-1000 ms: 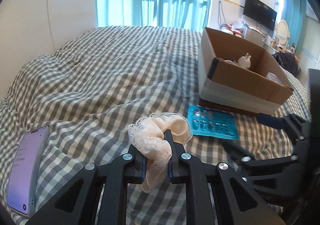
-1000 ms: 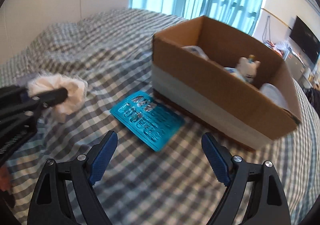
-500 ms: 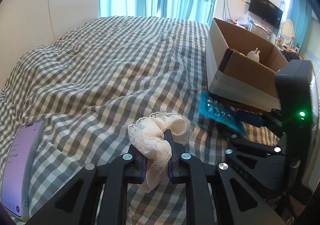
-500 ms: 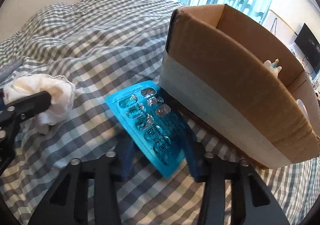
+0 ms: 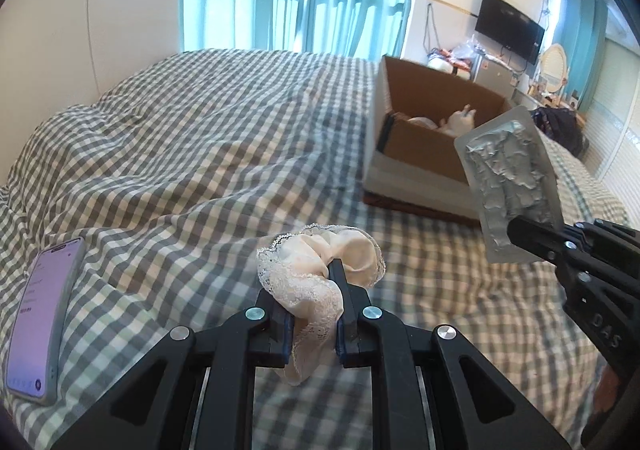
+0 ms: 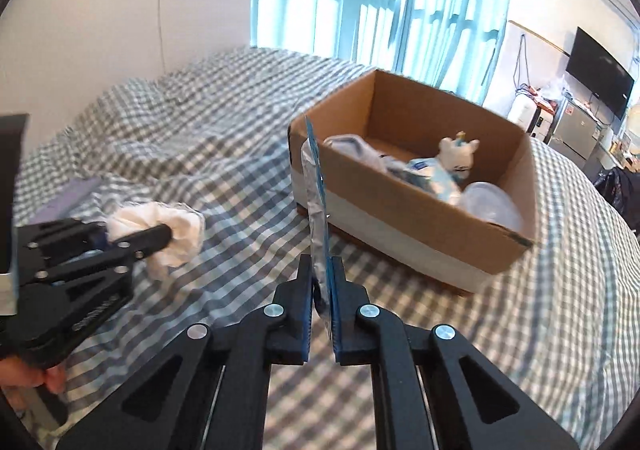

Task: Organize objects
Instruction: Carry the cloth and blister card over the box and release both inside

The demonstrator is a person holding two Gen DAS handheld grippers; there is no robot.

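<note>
Blister pack (image 6: 318,210) in right tongs (image 6: 322,282)

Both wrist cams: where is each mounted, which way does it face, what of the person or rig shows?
Left wrist: on the left gripper, looking along its fingers across the checked bed; jaws shut on a lace scrunchie; phone at left, right gripper intruding at right.
Right wrist: on the right gripper, facing the cardboard box; jaws shut on a blister pack seen edge-on; left gripper and fingers of a hand at left.
Shared: bed, box, scrunchie, blister pack.
</note>
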